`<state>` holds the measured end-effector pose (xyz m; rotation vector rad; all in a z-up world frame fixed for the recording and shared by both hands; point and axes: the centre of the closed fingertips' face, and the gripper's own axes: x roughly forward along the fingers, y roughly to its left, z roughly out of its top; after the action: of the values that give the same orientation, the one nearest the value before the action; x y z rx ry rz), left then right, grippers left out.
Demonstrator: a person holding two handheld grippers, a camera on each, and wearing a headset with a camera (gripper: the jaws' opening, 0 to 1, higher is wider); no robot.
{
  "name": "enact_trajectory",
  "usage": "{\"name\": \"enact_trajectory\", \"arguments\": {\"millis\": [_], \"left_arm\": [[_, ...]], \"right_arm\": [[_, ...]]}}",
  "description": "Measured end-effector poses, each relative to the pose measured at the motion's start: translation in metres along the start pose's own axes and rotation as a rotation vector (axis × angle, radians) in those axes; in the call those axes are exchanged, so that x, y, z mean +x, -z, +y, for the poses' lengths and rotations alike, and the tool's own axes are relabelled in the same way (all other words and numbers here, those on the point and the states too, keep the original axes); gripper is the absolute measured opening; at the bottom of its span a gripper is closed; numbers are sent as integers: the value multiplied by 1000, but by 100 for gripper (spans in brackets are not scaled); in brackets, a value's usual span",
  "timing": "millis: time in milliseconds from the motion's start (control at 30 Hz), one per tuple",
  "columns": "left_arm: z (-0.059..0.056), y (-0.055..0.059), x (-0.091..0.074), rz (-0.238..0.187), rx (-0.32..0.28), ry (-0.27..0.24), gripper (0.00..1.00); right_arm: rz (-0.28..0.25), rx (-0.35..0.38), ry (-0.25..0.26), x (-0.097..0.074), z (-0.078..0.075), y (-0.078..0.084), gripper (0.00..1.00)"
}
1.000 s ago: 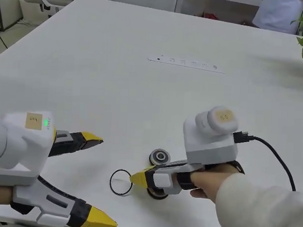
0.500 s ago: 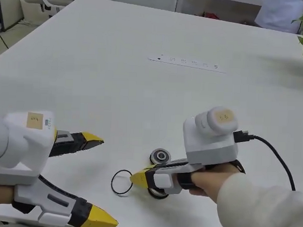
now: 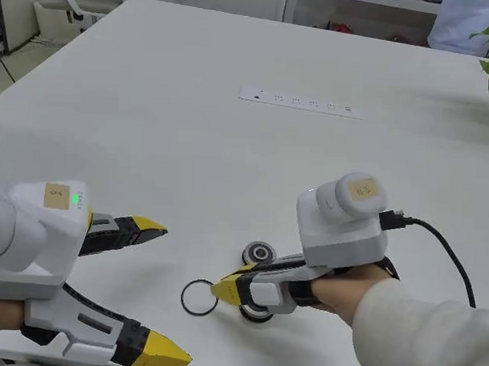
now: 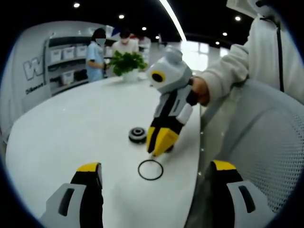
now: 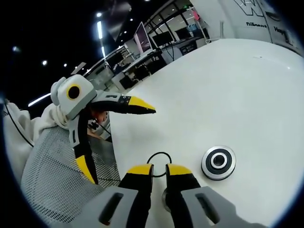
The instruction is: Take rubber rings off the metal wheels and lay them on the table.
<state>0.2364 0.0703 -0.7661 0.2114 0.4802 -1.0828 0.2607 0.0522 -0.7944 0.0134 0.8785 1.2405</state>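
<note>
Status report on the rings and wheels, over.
Left gripper open, hovering clear. Right gripper shut, tips at the rubber ring lying flat on the table. One metal wheel beside, second wheel under the right gripper. Nothing in the way.

wide open tabletop (image 3: 190,141) ahead; a power strip (image 3: 299,101) lies across it far back.

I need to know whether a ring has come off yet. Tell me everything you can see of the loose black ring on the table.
The black ring is a thin, round, unbroken loop that looks like rubber. It lies flat on the white table, not around any wheel. It sits just ahead of the right gripper, whose yellow tips cover its near edge. Whether they touch it cannot be told.
</note>
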Motion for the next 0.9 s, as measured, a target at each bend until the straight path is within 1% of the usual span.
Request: {"name": "enact_trajectory", "arguments": {"millis": [167, 300, 533, 700, 833, 900], "left_arm": [[-1, 0, 0, 2, -4, 2, 96], [-1, 0, 0, 1, -4, 0, 96], [-1, 1, 0, 4, -5, -3, 95], [-1, 2, 0, 10, -3, -2, 95], [-1, 3, 0, 12, -2, -2, 95], [-1, 3, -1, 13, -1, -3, 95]], "right_arm": [[-23, 0, 2, -5, 0, -6, 7], [-30, -7, 4, -7, 0, -8, 8], [-56, -38, 5, -15, 2, -17, 9], [-79, -47, 4, -20, 2, -23, 10], [-99, -83, 5, -27, 3, -30, 13], [-106, -86, 6, -30, 4, -32, 13]]}}
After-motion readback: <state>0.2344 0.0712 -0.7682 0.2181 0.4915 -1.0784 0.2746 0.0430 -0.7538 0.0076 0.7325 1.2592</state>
